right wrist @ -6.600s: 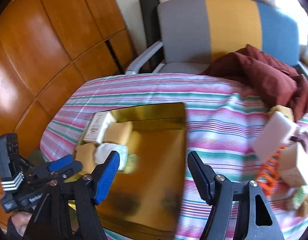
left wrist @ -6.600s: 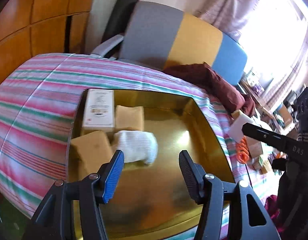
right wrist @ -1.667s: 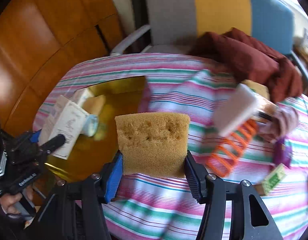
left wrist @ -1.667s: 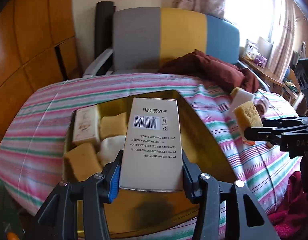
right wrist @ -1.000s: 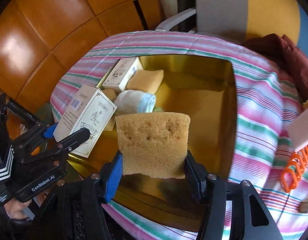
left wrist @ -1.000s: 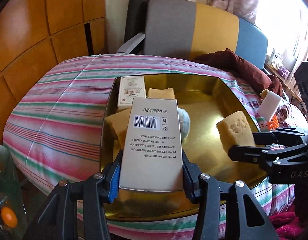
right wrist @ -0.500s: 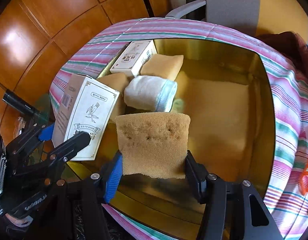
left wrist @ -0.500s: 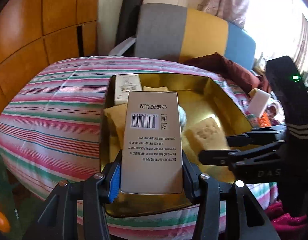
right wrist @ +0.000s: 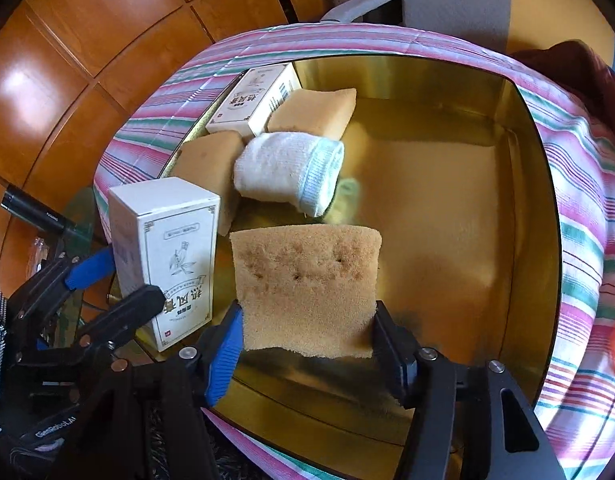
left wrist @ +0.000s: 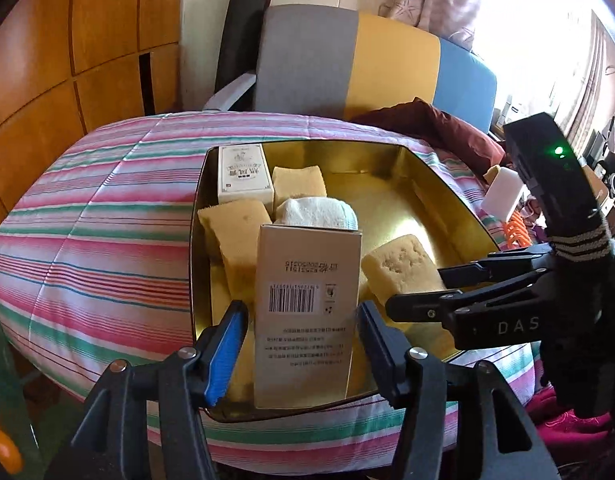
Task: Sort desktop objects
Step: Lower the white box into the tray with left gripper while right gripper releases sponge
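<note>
A tall cream box (left wrist: 307, 312) with a barcode stands upright at the near edge of the gold tray (left wrist: 447, 184). My left gripper (left wrist: 301, 332) is around it with its jaws opening, and a gap shows on each side, so it is open. In the right wrist view the same box (right wrist: 175, 256) stands beside a tan sponge (right wrist: 307, 280). My right gripper (right wrist: 307, 336) has the sponge low over the tray floor. Its jaws are opening, but the pads still touch the sponge's sides.
The tray's far left corner holds another cream box (left wrist: 243, 176), two tan sponges (left wrist: 299, 182) and a rolled white sock (left wrist: 319, 212). A striped cloth (left wrist: 107, 240) covers the table. A white block (left wrist: 503, 196) and an orange item lie to the right, with a chair behind.
Both grippers came down into the tray. The box went from gripped and tilted to standing upright with the left fingers spread off its sides. The sponge moved lower, next to the box.
</note>
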A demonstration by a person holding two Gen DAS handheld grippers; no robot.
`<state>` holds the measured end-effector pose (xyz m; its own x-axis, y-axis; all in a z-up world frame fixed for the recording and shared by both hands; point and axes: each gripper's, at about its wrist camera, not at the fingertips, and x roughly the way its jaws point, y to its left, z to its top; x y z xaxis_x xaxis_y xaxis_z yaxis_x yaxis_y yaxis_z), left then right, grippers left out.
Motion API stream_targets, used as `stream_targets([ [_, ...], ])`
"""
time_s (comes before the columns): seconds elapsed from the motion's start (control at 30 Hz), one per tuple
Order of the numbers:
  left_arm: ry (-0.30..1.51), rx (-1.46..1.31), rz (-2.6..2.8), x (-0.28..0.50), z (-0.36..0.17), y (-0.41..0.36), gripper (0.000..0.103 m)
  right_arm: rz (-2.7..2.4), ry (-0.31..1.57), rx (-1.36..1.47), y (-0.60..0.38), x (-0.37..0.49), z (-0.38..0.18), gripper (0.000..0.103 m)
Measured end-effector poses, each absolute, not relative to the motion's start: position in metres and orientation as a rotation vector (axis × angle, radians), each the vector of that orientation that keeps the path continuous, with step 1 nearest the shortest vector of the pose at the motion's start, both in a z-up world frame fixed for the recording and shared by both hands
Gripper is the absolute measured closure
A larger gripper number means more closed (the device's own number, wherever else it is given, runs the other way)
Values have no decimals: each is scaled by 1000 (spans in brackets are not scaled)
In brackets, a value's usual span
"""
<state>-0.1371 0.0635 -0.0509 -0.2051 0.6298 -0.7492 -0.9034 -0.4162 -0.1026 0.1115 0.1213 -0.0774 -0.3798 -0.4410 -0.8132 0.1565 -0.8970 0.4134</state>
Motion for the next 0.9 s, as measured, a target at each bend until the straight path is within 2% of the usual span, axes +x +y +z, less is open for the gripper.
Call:
stream_targets([
  [0.2,401,-863,1792,-134,-46,53,47,-2291,-498,1478,125,116,-80,38],
  [0.27,409,-880,1750,-133,-49,57,52,-2251,-572,1453,126,118,-82,34],
  [0.33,362,-919,1692,-134,-52,60,54,-2206,-642,1438,127,119,-86,26],
  [0.53,371,-931,1709,-133,-55,68,53,-2243,-680,1438,136,128,-86,26],
  [0.7,361,-930,1771,-139,-51,63,51,-2320,-655,1387,142,133,-73,26],
  [0.77,313,-918,1768,-142,-45,59,48,-2385,-603,1350,143,135,-63,26],
  [0.9,281,-894,1790,-146,-35,57,47,-2506,-522,1286,151,140,-43,26],
])
